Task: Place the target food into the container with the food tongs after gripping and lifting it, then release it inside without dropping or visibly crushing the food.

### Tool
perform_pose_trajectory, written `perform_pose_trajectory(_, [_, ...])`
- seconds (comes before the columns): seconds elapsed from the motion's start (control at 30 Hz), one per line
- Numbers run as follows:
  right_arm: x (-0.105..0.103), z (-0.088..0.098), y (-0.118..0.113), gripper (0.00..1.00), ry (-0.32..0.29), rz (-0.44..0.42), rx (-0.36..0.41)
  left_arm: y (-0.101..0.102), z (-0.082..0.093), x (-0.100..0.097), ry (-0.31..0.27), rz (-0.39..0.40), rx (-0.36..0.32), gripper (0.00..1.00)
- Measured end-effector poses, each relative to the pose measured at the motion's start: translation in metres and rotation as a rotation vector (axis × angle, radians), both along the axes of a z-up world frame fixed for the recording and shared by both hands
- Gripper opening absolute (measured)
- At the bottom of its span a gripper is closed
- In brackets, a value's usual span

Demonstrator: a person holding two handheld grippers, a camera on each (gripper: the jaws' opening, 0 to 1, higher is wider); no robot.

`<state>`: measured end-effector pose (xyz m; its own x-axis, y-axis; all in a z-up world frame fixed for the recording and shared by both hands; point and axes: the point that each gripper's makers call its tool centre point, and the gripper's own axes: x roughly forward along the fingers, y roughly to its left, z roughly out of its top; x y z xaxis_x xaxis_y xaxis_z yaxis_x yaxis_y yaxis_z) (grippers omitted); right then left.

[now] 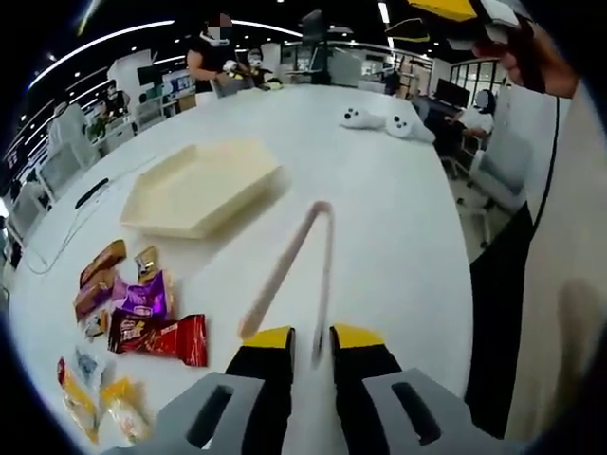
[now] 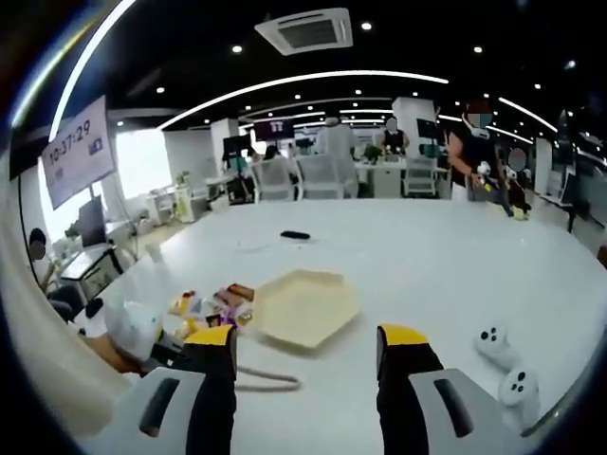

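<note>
Snack packets (image 1: 142, 318) lie near the tray (image 1: 199, 190) on the table (image 1: 398, 237).

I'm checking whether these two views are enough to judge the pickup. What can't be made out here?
- Snack packets, left gripper view: labels too small and blurred to read.
- The same packets, right gripper view: partly hidden behind the right gripper.
- Tongs, left gripper view: motion-blurred, and the held end is hidden between the left gripper jaws.
- Tray contents: nothing discernible inside.

Place: open-plan office
Evidence: office chairs (image 2: 318, 176), desks with monitors (image 2: 93, 220), ceiling air vent (image 2: 305, 30), strip lights (image 2: 313, 79)
</note>
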<state>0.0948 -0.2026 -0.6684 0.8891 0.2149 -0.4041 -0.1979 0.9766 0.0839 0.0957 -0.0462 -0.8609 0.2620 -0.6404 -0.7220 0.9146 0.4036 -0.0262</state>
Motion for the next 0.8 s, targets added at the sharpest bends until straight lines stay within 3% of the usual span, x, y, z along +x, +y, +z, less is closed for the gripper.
perform_pose_trajectory(0.23, [0.0002,-0.0018,-0.0004,0.59,0.01,-0.001,0.002,-0.0038,0.0008,0.0004,-0.036,-0.039,-0.005,0.1])
perform_pose_trajectory(0.8, [0.0049,-0.0068,0.0057,0.58,0.031,0.017,-0.001,-0.0086,0.0015,-0.0022,-0.05,-0.085,-0.011,0.03])
